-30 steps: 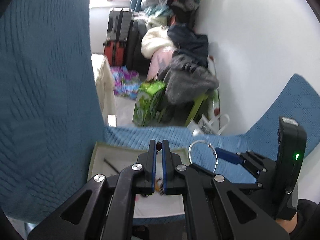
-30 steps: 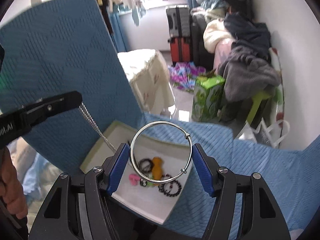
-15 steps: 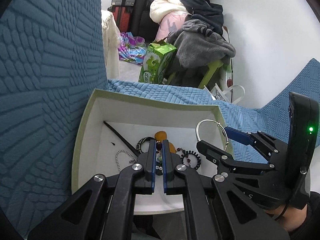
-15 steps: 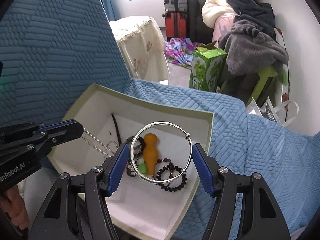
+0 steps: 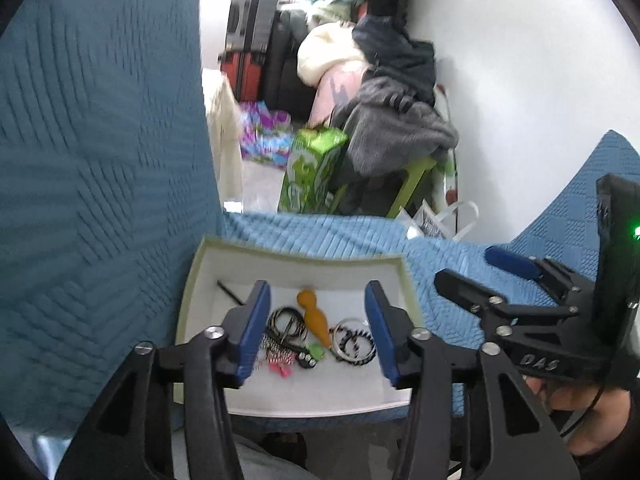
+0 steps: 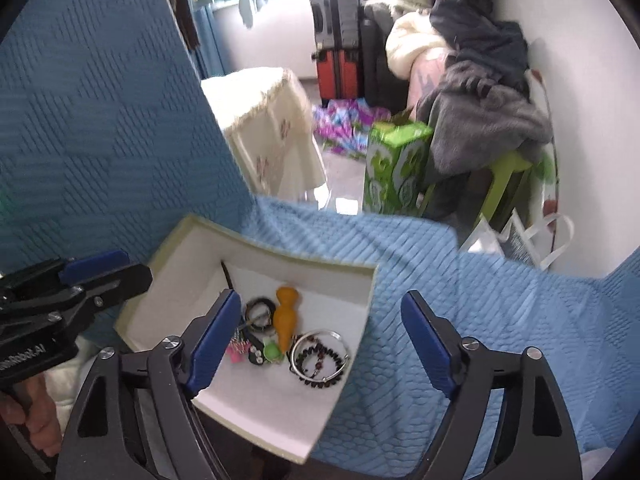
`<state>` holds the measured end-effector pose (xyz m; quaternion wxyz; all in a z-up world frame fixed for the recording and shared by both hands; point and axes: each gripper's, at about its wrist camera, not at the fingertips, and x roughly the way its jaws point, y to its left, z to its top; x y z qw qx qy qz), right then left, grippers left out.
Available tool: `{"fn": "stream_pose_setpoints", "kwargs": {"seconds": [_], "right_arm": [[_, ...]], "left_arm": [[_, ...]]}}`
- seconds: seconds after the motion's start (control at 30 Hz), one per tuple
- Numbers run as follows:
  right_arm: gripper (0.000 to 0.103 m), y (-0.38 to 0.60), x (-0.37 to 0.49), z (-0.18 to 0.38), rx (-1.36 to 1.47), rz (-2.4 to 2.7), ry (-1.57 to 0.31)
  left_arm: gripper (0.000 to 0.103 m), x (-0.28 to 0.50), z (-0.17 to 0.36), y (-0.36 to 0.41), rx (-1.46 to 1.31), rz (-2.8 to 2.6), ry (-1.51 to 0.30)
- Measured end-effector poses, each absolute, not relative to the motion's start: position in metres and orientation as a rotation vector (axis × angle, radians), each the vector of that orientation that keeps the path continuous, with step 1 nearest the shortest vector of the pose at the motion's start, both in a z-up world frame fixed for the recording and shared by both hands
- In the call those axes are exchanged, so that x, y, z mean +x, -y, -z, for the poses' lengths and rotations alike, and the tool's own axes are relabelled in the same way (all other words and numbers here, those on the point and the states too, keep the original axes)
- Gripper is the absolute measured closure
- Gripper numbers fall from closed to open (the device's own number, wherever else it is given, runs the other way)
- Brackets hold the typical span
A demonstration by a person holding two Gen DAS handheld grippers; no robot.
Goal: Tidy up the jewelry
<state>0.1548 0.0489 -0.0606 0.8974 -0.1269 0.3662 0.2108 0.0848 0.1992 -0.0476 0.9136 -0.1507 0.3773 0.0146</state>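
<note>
A white open box (image 5: 296,268) (image 6: 192,248) rests on the blue quilt and holds jewelry: an orange figure (image 5: 314,316) (image 6: 286,314), a silver bangle (image 6: 318,354) (image 5: 354,338) lying over a dark bead bracelet (image 6: 320,368), black rings (image 5: 286,322) (image 6: 258,312), a pink clip (image 6: 238,350) and a green piece (image 6: 272,351). My left gripper (image 5: 318,330) is open and empty above the box. My right gripper (image 6: 320,344) is open and empty above the bangle; it also shows at the right in the left wrist view (image 5: 492,272).
The blue quilted cover (image 6: 460,320) spreads right of the box and rises as a wall at left (image 5: 100,160). Beyond it are a green carton (image 6: 394,168), suitcases (image 6: 338,44), piled clothes (image 6: 480,92) and a white wall (image 5: 520,100).
My right gripper opened and let go of the silver bangle, which now lies in the box. My left gripper opened and dropped its chain into the box. Both grippers pulled back a little.
</note>
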Motion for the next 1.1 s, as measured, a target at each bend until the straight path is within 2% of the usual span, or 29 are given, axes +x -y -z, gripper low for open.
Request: {"fn": "stream_pose_setpoints", "kwargs": {"seconds": [0.07,0.1,0.27,0.43,0.63,1.1], "right_arm": [[0.003,-0.043,0.147,0.037,-0.249,-0.436,-0.706],[0.000,-0.038,0.141,0.024,-0.238,-0.431,-0.673],[0.000,-0.019,0.119,-0.021,-0.181,-0.439,-0.602],[0.000,-0.002,0.092,-0.046,-0.166,-0.430,-0.535],[0.000,0.017,0.069,-0.047,-0.148,-0.407,-0.503],[0.000,0.040,0.039,-0.016,-0.143,-0.352,-0.494]], "left_arm": [[0.036,0.077,0.025,-0.192,-0.291,-0.032,-0.735],[0.034,0.074,0.017,-0.190,-0.284,-0.029,-0.720],[0.025,0.054,-0.023,-0.171,-0.245,-0.032,-0.635],[0.022,0.039,-0.047,-0.154,-0.193,-0.042,-0.580],[0.022,0.024,-0.056,-0.141,-0.135,-0.091,-0.564],[0.022,0.010,-0.019,-0.115,-0.153,-0.097,-0.600]]}}
